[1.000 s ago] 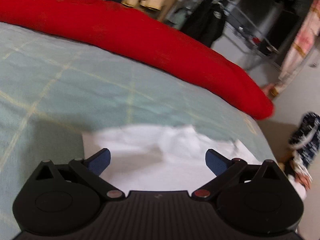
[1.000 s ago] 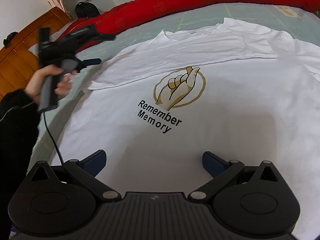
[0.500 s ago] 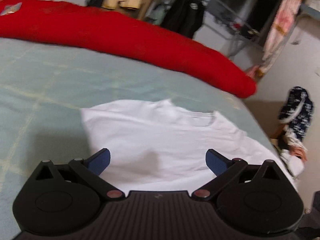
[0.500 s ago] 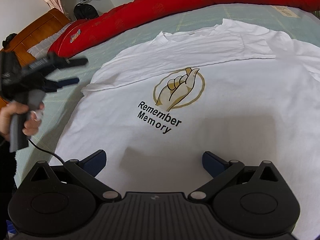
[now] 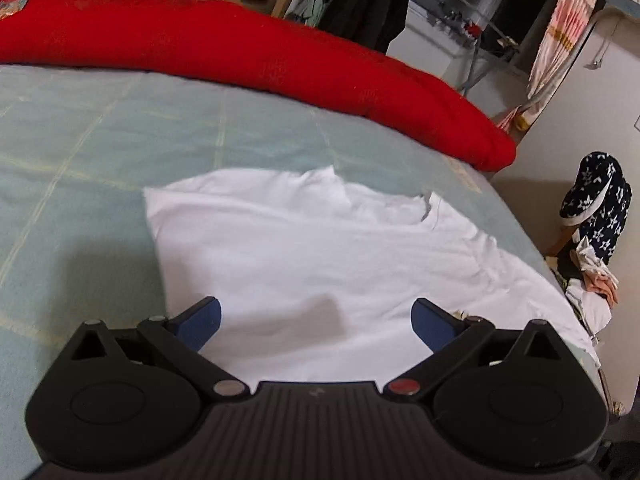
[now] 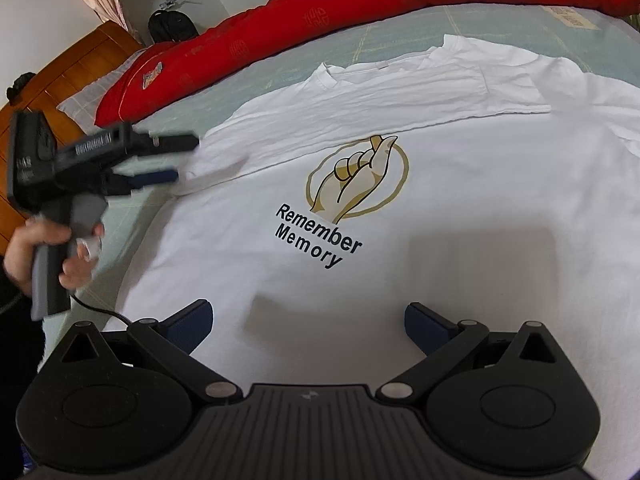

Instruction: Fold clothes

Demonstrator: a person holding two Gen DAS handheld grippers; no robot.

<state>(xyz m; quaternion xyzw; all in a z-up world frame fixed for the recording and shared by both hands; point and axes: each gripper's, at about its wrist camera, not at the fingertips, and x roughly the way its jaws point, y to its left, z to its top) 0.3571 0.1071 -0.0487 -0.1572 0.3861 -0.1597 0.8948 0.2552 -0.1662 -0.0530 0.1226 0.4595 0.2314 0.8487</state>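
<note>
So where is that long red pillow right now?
The long red pillow lies along the far edge of the bed, beyond the collar of the white T-shirt; the left wrist view shows it beyond the shirt too.

Even indoor light, soft claw shadows on the white T-shirt [image 6: 460, 208], motion-blurred left claw [image 6: 176, 160], fisheye-bent edges, dark corners

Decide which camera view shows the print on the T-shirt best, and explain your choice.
The right wrist view: the print, a hand in a gold ring above "Remember Memory", lies in plain sight on the T-shirt. The left wrist view shows only plain white cloth of the T-shirt; no print is visible there.
</note>
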